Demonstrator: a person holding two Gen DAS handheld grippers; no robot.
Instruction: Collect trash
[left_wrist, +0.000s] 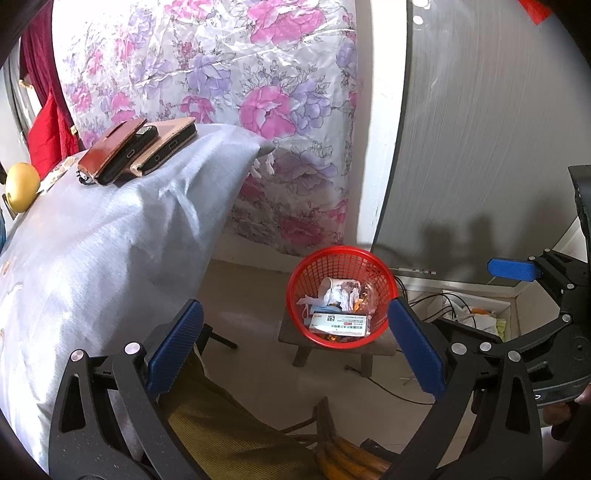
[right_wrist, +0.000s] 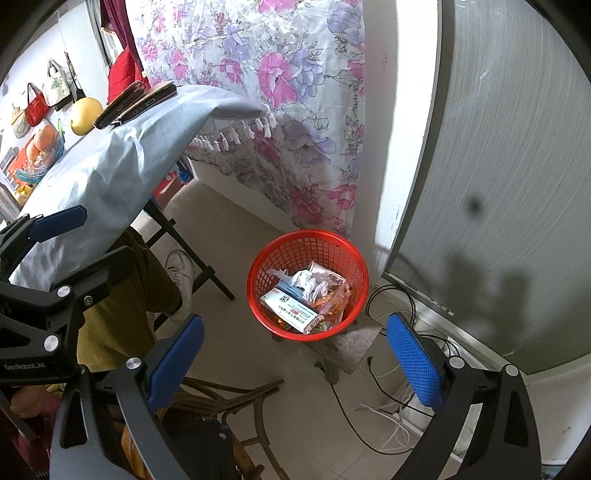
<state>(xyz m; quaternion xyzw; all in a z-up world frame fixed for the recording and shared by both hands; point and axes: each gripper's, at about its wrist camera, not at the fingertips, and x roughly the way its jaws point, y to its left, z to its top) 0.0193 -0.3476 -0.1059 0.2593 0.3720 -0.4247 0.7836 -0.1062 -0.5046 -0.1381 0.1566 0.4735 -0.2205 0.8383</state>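
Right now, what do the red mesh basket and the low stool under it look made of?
Red mesh basket: looks like moulded plastic, slightly glossy, going by its uniform lattice wall and smooth rim. Low stool: probably wood, matte and worn, with a grey mottled top and thick plain legs; stone or concrete can't be ruled out.

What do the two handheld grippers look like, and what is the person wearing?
Both the left gripper and right gripper have black angular frames with silver rivets and blue textured pads. One body reads "GenRobot.AI". The person wears olive corduroy trousers and a white shoe.
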